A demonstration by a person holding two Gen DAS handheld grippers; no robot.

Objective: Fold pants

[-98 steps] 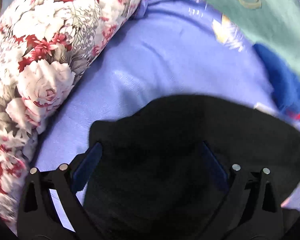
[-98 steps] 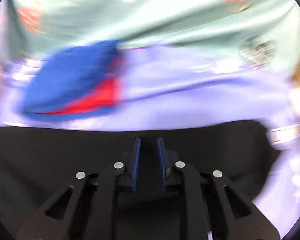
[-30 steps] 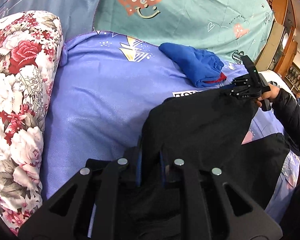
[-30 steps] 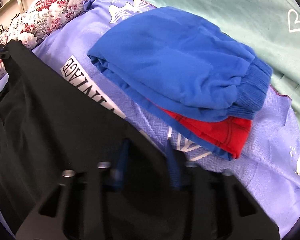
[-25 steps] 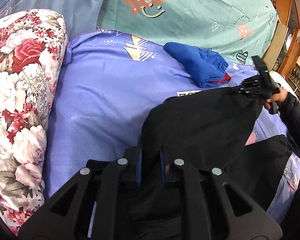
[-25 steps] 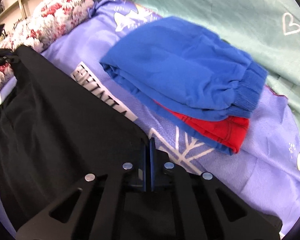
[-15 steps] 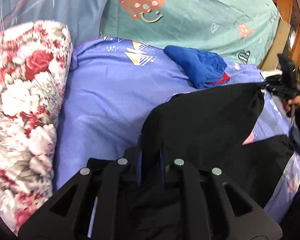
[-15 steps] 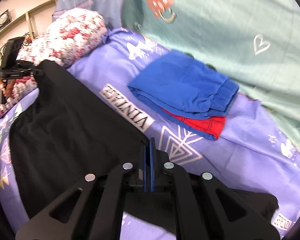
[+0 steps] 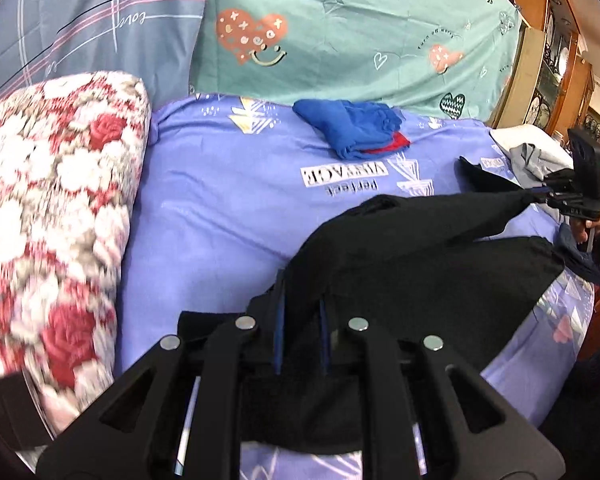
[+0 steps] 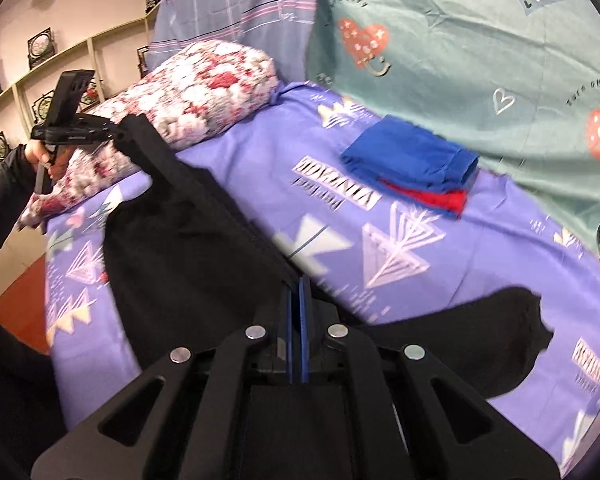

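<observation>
The black pants (image 9: 400,248) hang lifted above the purple bed sheet (image 9: 220,200), their top edge pulled taut between both grippers. My left gripper (image 9: 302,292) is shut on one corner of that edge, with black cloth bunched between its blue pads. In the right wrist view the same gripper (image 10: 118,133) shows at upper left, held by a hand. My right gripper (image 10: 295,284) is shut on the other end of the pants (image 10: 188,240); it also shows at the far right (image 9: 536,192). Another black part of the cloth (image 10: 512,344) lies on the sheet.
A floral bolster pillow (image 9: 48,208) runs along the bed's left side. Folded blue and red clothes (image 9: 352,132) lie at the back of the bed, in front of a hanging teal sheet (image 9: 340,32). Grey and white clothes (image 9: 532,156) are piled at the right, near wooden cabinets.
Both grippers rose and drew apart, stretching the pants' edge taut above the bed. The right jaws, slightly apart a second ago, closed on the cloth.
</observation>
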